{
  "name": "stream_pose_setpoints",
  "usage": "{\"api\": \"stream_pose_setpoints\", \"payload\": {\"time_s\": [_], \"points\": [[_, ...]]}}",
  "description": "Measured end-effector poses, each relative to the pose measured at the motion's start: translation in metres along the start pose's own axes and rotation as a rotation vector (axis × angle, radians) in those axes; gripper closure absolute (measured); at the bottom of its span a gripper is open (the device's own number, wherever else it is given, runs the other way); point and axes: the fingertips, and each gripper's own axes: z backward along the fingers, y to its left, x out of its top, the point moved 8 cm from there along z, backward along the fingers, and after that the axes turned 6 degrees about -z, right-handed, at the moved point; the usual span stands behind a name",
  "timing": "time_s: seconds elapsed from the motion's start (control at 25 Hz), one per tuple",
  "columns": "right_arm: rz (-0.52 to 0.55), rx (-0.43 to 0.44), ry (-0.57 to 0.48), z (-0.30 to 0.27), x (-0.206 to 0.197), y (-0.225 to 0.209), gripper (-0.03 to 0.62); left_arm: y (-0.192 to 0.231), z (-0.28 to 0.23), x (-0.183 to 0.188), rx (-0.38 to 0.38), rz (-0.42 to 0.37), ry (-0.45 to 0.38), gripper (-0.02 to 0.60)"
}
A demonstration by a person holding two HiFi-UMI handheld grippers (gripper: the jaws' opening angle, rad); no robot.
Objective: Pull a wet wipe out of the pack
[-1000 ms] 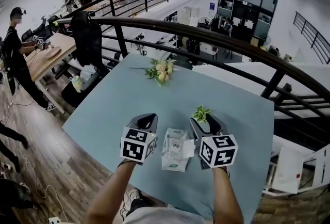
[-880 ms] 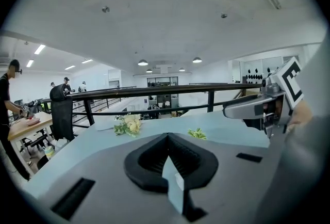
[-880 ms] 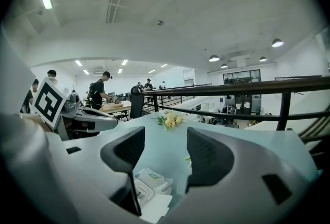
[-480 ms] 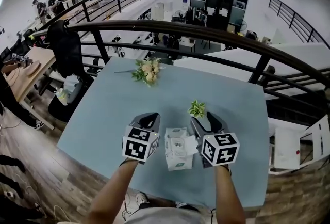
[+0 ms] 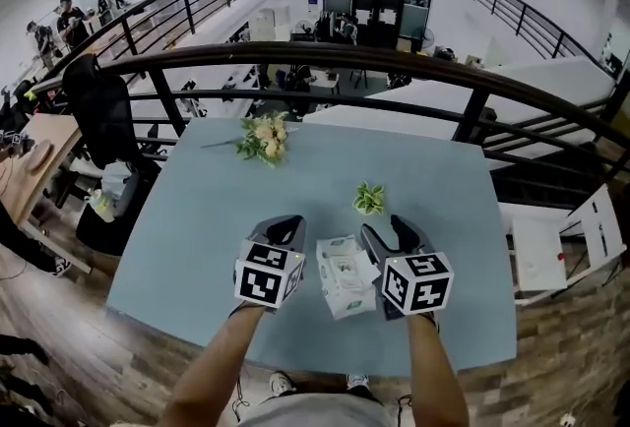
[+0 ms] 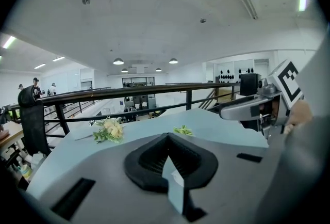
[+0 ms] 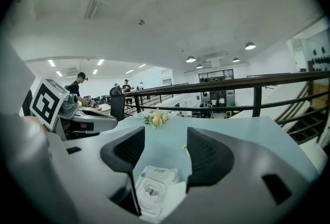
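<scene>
Pack heading: the wet wipe pack [image 5: 345, 275] is lying flat on the blue table [image 5: 197, 218], top face up. Its long axis is running away from the person, with the far end leaning slightly left.
Pack top: a white opening patch is showing in the middle, and white material is poking out toward the right side.
Pack versus tongs: it is sitting between the two grippers in the head view, just beside each. In the right gripper view the pack [image 7: 154, 189] is lying low in the gap between the jaws. Whether they are touching it, I cannot tell.
Right gripper: the right gripper [image 5: 387, 230] is pointing forward with its jaws spread wide, gripping nothing.
Left gripper: the left gripper [image 5: 285, 221] is pointing forward with its jaws pressed together and nothing between them.
Arms: both bare forearms are reaching forward from the bottom edge, roughly parallel, with the marker cubes facing up.
Mid table: a small green sprig [image 5: 369, 199] is lying just beyond the right gripper.
Far table: a pale flower bunch [image 5: 264, 138] is resting near the far edge.
Beyond: a dark railing [image 5: 394, 61] is curving behind the table.
</scene>
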Motion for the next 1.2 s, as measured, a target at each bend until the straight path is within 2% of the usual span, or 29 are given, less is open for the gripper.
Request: {"api": "stream_pose_setpoints", "payload": {"time_s": [0.4,0.72,1.2], "points": [[-0.014,-0.079,0.000,0.018,-0.017,0.022,0.353,0.003,0.013,-0.007,-0.069,-0.031,-0.022,0.588],[-0.005,-0.120,0.035,0.022,-0.034,0.025,0.353,0.001,0.019,-0.024,-0.098,-0.018,-0.019,0.588],[-0.002,-0.103,0.148,0.013,-0.070,0.026,0.355,-0.002,0.016,-0.046,-0.109,-0.004,0.013,0.588]]}}
